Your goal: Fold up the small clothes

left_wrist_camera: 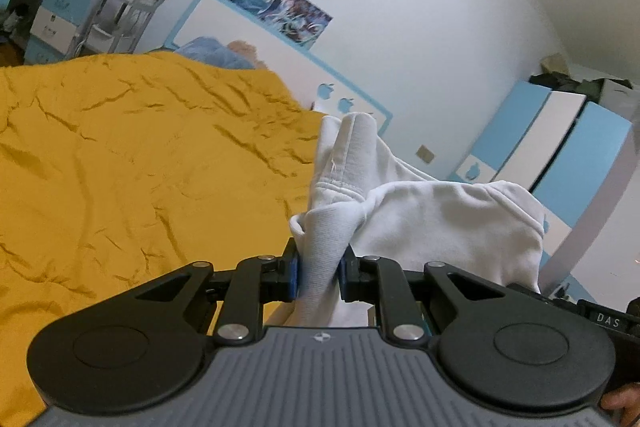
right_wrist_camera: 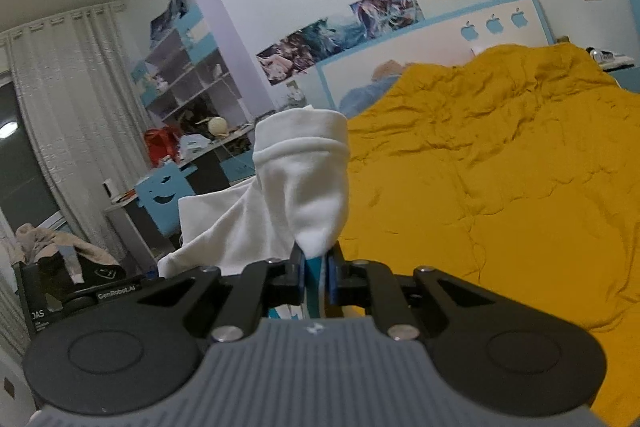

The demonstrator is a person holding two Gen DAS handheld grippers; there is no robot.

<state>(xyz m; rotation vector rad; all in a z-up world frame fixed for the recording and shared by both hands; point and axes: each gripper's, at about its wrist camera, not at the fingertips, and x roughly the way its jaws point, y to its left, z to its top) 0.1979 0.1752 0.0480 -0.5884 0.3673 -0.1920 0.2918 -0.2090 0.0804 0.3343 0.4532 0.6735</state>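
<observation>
A small white garment [left_wrist_camera: 420, 211] hangs in the air between both grippers, above the edge of a bed with a yellow cover [left_wrist_camera: 140, 167]. My left gripper [left_wrist_camera: 318, 275] is shut on a bunched ribbed part of it. My right gripper [right_wrist_camera: 316, 275] is shut on another part of the white garment [right_wrist_camera: 304, 183], which stands up in a hemmed fold above the jaws. The stretch of cloth sags to the left in the right wrist view. The other gripper's black body shows at the lower left there [right_wrist_camera: 80, 291].
The yellow bed cover [right_wrist_camera: 500, 187] fills the right. A white and blue headboard [right_wrist_camera: 420, 47] and posters are on the wall behind. Shelves and a cluttered desk [right_wrist_camera: 192, 147] stand by the curtain. Blue and white wardrobe doors [left_wrist_camera: 560, 147] are at the right.
</observation>
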